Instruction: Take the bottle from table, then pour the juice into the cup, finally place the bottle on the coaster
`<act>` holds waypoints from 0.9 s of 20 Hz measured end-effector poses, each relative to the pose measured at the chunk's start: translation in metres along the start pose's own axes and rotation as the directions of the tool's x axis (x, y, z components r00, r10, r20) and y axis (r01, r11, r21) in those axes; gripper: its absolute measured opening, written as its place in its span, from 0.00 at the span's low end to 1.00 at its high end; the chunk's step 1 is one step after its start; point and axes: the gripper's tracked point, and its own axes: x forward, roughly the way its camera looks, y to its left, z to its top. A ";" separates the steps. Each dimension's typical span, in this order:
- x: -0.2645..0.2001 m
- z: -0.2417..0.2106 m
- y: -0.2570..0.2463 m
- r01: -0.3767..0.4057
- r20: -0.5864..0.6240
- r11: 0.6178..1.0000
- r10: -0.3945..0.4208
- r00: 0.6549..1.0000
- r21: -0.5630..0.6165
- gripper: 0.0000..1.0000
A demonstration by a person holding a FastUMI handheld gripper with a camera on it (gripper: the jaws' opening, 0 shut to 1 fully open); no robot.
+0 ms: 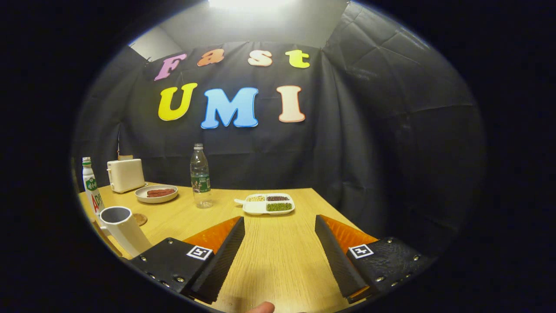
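Above bare wooden table (278, 261), gripper (280, 224) spread wide, gripping nothing; clear bottle (200, 176) beyond fingers, cup (123, 228) beside left finger

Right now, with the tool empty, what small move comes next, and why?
Probably ease the tool forward and left toward the clear bottle: its fingers stand open on nothing, the bottle stands upright beyond the left finger, and the cup and coaster wait farther left.

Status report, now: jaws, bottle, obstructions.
Gripper open, jaws wide apart over bare table. Clear bottle upright, well ahead, untouched. Cup beside left finger, coaster behind it. Tray right of bottle, off the approach.
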 end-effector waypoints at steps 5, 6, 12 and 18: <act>-0.013 0.058 0.013 0.056 0.057 0.998 -0.054 0.997 -0.033 0.98; -0.021 0.069 0.019 0.064 0.069 0.997 -0.061 0.996 -0.042 0.98; -0.082 0.128 0.057 0.100 0.127 0.995 -0.097 0.987 -0.020 0.98; -0.124 0.146 0.132 0.018 0.122 0.999 -0.022 0.992 0.036 0.98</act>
